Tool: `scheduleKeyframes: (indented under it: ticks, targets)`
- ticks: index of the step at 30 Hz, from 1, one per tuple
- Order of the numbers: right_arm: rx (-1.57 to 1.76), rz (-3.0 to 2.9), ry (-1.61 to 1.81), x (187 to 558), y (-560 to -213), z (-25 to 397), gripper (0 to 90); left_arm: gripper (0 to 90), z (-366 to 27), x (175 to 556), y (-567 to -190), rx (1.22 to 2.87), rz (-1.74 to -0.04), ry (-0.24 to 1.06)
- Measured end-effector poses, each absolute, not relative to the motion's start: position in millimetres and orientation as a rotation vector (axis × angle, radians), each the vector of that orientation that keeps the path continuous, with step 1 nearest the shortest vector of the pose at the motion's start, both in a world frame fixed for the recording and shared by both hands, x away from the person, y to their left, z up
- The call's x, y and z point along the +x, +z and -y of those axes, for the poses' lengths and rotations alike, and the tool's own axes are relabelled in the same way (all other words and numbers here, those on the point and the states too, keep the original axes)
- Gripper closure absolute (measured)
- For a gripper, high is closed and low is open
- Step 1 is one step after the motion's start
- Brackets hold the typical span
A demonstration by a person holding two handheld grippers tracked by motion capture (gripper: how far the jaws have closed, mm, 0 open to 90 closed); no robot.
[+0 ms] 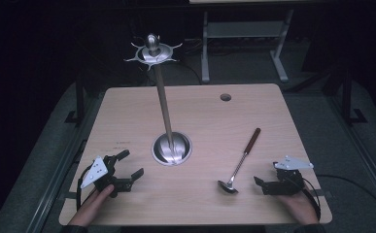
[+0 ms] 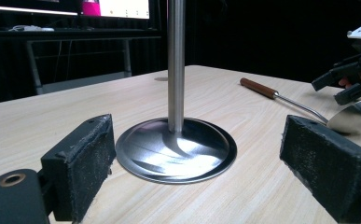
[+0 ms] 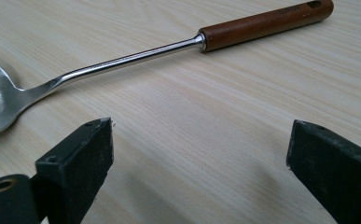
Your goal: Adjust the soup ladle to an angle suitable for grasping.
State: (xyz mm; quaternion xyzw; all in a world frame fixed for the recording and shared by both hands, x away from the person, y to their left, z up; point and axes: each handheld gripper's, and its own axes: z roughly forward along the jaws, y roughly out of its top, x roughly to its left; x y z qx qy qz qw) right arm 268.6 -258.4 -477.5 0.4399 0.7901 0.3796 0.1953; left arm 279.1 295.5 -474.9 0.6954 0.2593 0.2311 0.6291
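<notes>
Both forearms enter at the bottom of the frame, over the pale wooden table (image 1: 127, 111). At centre stands the tall steel stand (image 1: 164, 104), pronged crown at upper centre, round base on the wood. The ladle (image 1: 239, 162) lies right of centre, long axis slanting from its brown wooden handle at upper right down to its shiny bowl at lower left. Just right of that bowl, the right gripper (image 1: 259, 184) is nearer, jaws spread wide and empty. Left gripper (image 1: 133, 166) at lower left gapes wide too, facing the stand.
</notes>
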Motion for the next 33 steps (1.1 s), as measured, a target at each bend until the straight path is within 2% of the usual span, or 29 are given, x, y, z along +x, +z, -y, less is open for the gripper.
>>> scheduleKeyframes:
  ticks: [3, 4, 7, 10, 11, 13, 15, 18, 19, 20, 21, 22, 23, 26, 27, 28, 30, 33]
  targets:
    - [1.240, -2.212, 1.065, 269.2, -477.4, 259.0, 8.0, 9.7, -295.5, 279.2, -474.9, 1.593, -0.594, 0.529]
    - [1.250, -2.201, 1.070, 270.0, -476.3, 259.7, 13.0, 9.7, -295.4, 279.1, -474.9, 1.593, -0.595, 0.529]
    - [1.256, -2.181, 1.077, 271.1, -475.0, 260.2, 15.5, 9.7, -295.5, 279.1, -474.9, 1.593, -0.595, 0.530]
    - [1.269, -2.161, 1.103, 274.8, -472.7, 261.0, 26.6, 9.7, -295.6, 279.2, -474.9, 1.595, -0.595, 0.529]
    - [1.269, -2.161, 1.103, 274.8, -472.7, 261.0, 26.6, 9.7, -295.6, 279.2, -474.9, 1.595, -0.595, 0.529]
    - [1.252, -2.154, 1.102, 274.7, -471.3, 260.0, 37.4, 9.7, -295.5, 279.2, -474.9, 1.593, -0.594, 0.530]
    - [1.249, -2.152, 1.108, 275.3, -470.8, 259.5, 40.4, 9.7, -295.4, 279.1, -474.9, 1.593, -0.594, 0.530]
    - [1.235, -2.143, 1.121, 280.6, -469.4, 258.2, 55.0, 9.7, -295.5, 278.7, -474.7, 1.601, -0.591, 0.533]
    - [1.235, -2.143, 1.121, 280.6, -469.4, 258.2, 55.0, 9.7, -295.5, 278.7, -474.7, 1.601, -0.591, 0.533]
    - [1.242, -2.138, 1.130, 283.2, -469.3, 257.4, 60.8, 9.7, -295.6, 278.8, -474.7, 1.599, -0.594, 0.531]
    - [1.242, -2.138, 1.130, 283.2, -469.3, 257.4, 60.8, 9.7, -295.6, 278.8, -474.7, 1.599, -0.594, 0.531]
    - [1.229, -2.136, 1.120, 285.8, -468.8, 256.3, 68.1, 9.7, -295.9, 279.1, -474.8, 1.596, -0.595, 0.529]
    - [1.229, -2.136, 1.120, 285.8, -468.8, 256.3, 68.1, 9.7, -295.9, 279.1, -474.8, 1.596, -0.595, 0.529]
    - [1.220, -2.124, 1.111, 289.5, -468.0, 254.6, 82.4, 9.7, -295.7, 278.8, -474.7, 1.599, -0.592, 0.532]
    - [1.220, -2.124, 1.111, 289.5, -468.0, 254.6, 82.4, 9.7, -295.7, 278.8, -474.7, 1.599, -0.592, 0.532]
    - [1.214, -2.119, 1.114, 292.3, -467.9, 254.6, 86.8, 9.7, -295.7, 278.8, -474.7, 1.600, -0.593, 0.532]
    - [1.217, -2.115, 1.119, 295.1, -467.9, 254.3, 89.8, 9.7, -295.6, 278.8, -474.8, 1.599, -0.593, 0.532]
    - [1.219, -2.119, 1.124, 297.8, -468.2, 254.6, 89.9, 9.7, -295.5, 278.7, -474.7, 1.599, -0.594, 0.531]
